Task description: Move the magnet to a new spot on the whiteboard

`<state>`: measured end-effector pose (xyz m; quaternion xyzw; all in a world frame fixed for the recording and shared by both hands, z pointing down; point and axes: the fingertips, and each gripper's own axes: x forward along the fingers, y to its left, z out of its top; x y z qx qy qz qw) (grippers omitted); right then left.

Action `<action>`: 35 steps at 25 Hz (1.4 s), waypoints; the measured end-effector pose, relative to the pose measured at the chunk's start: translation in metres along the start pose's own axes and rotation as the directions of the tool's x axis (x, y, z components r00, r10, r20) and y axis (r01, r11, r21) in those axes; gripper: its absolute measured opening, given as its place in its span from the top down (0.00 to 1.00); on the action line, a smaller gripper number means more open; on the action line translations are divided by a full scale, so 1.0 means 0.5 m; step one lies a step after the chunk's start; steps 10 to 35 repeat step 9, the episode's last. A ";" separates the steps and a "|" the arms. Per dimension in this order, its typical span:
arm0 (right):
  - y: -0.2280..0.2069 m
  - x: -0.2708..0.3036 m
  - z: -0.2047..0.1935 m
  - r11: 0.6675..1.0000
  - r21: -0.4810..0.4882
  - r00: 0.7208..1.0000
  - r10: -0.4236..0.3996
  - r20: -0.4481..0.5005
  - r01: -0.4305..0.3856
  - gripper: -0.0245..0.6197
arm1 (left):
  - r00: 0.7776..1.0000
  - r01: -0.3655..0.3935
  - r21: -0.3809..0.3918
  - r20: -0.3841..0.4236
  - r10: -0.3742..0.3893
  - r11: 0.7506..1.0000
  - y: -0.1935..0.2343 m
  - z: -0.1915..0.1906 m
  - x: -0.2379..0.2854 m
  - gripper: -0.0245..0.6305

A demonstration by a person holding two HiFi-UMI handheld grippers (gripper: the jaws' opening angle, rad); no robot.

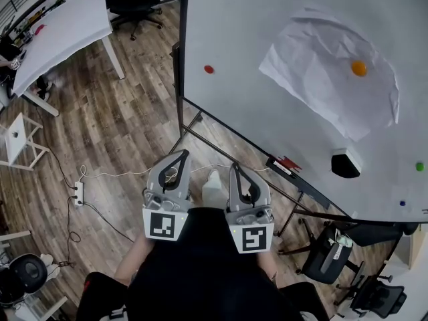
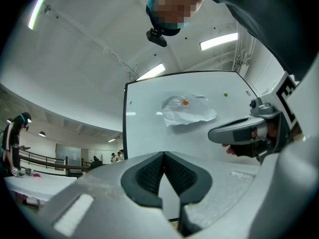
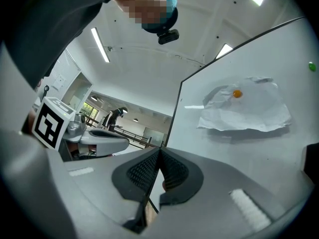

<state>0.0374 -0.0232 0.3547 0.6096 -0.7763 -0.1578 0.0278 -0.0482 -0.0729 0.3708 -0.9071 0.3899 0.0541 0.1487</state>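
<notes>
The whiteboard [image 1: 267, 19] fills the upper right of the head view. An orange magnet [image 1: 359, 67] pins a crumpled white paper [image 1: 328, 79] to it. A red magnet [image 1: 209, 69] sits near the board's left edge and a green magnet [image 1: 419, 166] at the far right. My left gripper [image 1: 182, 154] and right gripper [image 1: 235, 166] are side by side close to my body, well short of the board, both shut and empty. The left gripper view shows the shut left gripper [image 2: 163, 154] below the orange magnet [image 2: 185, 102]. In the right gripper view the right gripper [image 3: 159, 150] is shut too, left of the orange magnet [image 3: 237, 93].
A black eraser [image 1: 346, 164] sticks to the board's lower part, and a red marker [image 1: 287, 162] lies on its tray. A white table [image 1: 60, 32] stands far left, a power strip [image 1: 79, 194] with cables lies on the wood floor, and office chairs [image 1: 334, 256] stand at lower right.
</notes>
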 end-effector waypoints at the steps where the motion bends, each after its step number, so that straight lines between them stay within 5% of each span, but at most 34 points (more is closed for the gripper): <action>1: 0.002 0.002 -0.001 1.000 0.000 1.000 0.004 -0.002 -0.004 0.96 | 1.000 -0.003 -0.001 -0.002 0.003 1.000 0.002 -0.002 -0.001 0.96; 35: 0.018 0.015 -0.002 1.000 0.004 1.000 0.018 0.001 -0.018 0.96 | 1.000 -0.018 0.003 -0.020 0.018 1.000 0.020 -0.012 -0.012 0.96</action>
